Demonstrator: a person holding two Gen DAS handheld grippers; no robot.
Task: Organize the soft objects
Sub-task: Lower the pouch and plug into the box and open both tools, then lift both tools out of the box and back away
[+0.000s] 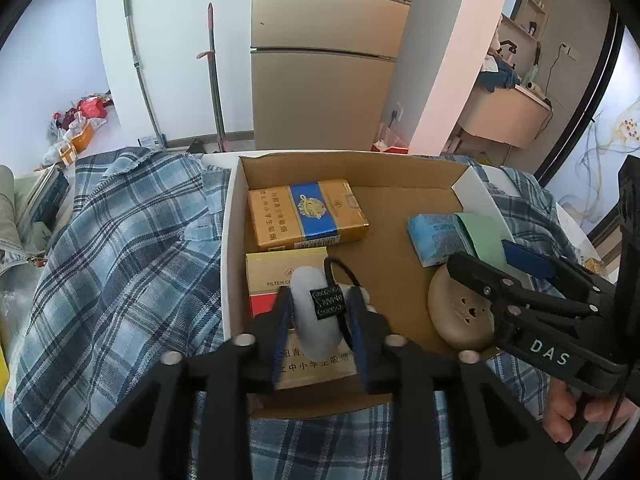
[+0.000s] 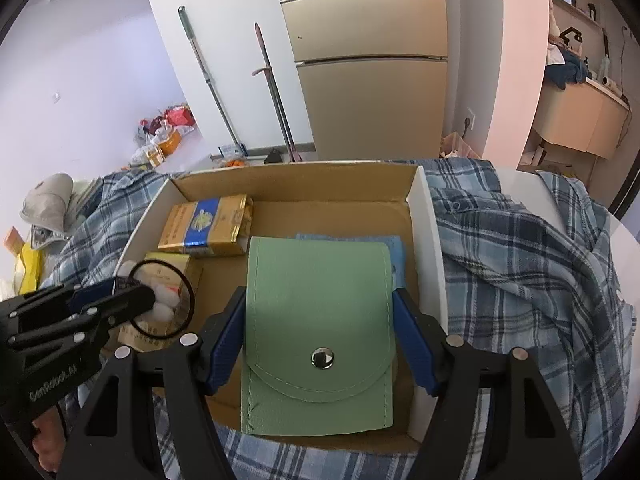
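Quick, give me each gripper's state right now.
Left gripper: open, pads off the white fluffy hair tie that sits between them.
Right gripper: shut on the green pouch, over the cardboard box.

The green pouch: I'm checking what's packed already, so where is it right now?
The green pouch sits between the right claw's fingers over the cardboard box's right half, above a blue tissue pack, right of the cigarette packs.

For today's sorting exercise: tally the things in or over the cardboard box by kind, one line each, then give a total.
Cigarette packs: 2, gold-and-blue, yellow-and-red
Fluffy white hair tie: 1
Green snap pouch: 1
Blue tissue pack: 1
Tan rounded case: 1
Total: 6
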